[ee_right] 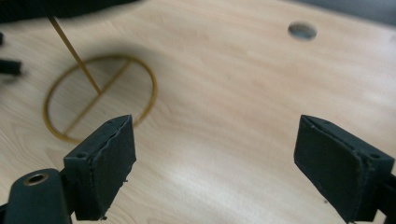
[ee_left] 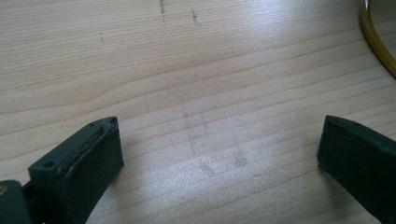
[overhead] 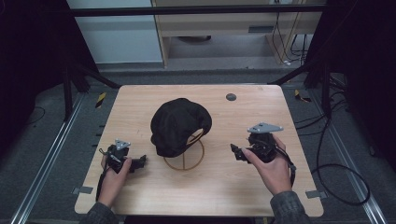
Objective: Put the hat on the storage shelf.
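your left gripper (overhead: 140, 162) sits low on the table (overhead: 140, 100), jaws spread wide with bare wood between them, nothing held. centre: the black cap (overhead: 179, 125) hangs on the gold wire stand (overhead: 185, 159), draped over its top, ring base flat on the wood. looks to me like the hanging step is done. your right gripper (overhead: 235, 150) is just right of the stand, jaws wide apart and empty, clear of the cap. what's left, i'd say: pull both hands back, maybe check the cap sits straight.
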`<state>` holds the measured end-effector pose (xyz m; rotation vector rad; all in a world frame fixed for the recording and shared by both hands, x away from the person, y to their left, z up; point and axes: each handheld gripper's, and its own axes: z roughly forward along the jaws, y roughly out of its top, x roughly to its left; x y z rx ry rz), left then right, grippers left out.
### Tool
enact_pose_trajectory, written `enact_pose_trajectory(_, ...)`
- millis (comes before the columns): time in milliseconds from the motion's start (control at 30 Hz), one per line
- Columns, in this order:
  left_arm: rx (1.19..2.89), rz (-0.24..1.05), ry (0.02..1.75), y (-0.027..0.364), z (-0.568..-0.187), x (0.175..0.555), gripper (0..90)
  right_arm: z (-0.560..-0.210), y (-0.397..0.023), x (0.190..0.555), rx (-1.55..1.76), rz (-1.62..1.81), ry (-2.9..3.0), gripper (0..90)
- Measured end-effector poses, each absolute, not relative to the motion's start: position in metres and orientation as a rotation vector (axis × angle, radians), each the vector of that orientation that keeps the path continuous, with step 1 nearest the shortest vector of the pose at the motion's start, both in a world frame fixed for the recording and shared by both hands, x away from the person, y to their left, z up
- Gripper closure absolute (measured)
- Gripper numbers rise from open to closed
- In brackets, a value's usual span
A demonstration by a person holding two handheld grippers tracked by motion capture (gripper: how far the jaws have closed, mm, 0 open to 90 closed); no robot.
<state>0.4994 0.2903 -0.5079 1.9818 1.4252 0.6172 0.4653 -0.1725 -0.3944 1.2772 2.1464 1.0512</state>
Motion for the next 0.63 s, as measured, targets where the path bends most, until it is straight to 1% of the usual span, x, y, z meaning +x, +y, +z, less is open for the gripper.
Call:
enact_pose_trajectory(33, 1.982, 0.617, 1.425, 0.29, -0.508, 0.499, 0.0, -0.394, -0.172, 0.465, 1.277, 1.051, 2.146, 12.8)
enact_pose_trajectory(67, 1.982, 0.617, 1.424, 0.29, -0.508, 0.499, 0.0, -0.412, -0.174, 0.465, 1.311, 1.046, 2.153, 12.6)
enact_pose_trajectory(200, 1.985, 0.613, 1.415, 0.291, -0.508, 0.5, 0.0, -0.441, -0.177, 0.466, 1.349, 1.003, 2.167, 12.6)
enact_pose_trajectory(233, 1.985, 0.613, 1.415, 0.291, -0.508, 0.5, 0.0, -0.441, -0.177, 0.466, 1.349, 1.003, 2.167, 12.6)
enact_pose_trajectory(267, 1.988, 0.613, 1.414, 0.293, -0.508, 0.501, 0.0, -0.456, -0.178, 0.467, 1.378, 0.976, 2.17, 12.8)
enact_pose_trajectory(333, 1.984, 0.615, 1.419, 0.294, -0.508, 0.502, 0.0, -0.461, -0.179, 0.468, 1.377, 0.963, 2.17, 12.8)
enact_pose_trajectory(400, 1.975, 0.621, 1.435, 0.298, -0.508, 0.504, 0.0, -0.478, -0.179, 0.471, 1.401, 0.916, 2.177, 13.0)
enact_pose_trajectory(633, 1.955, 0.637, 1.471, 0.305, -0.508, 0.507, 0.0, -0.497, -0.178, 0.474, 1.431, 0.876, 2.18, 12.8)
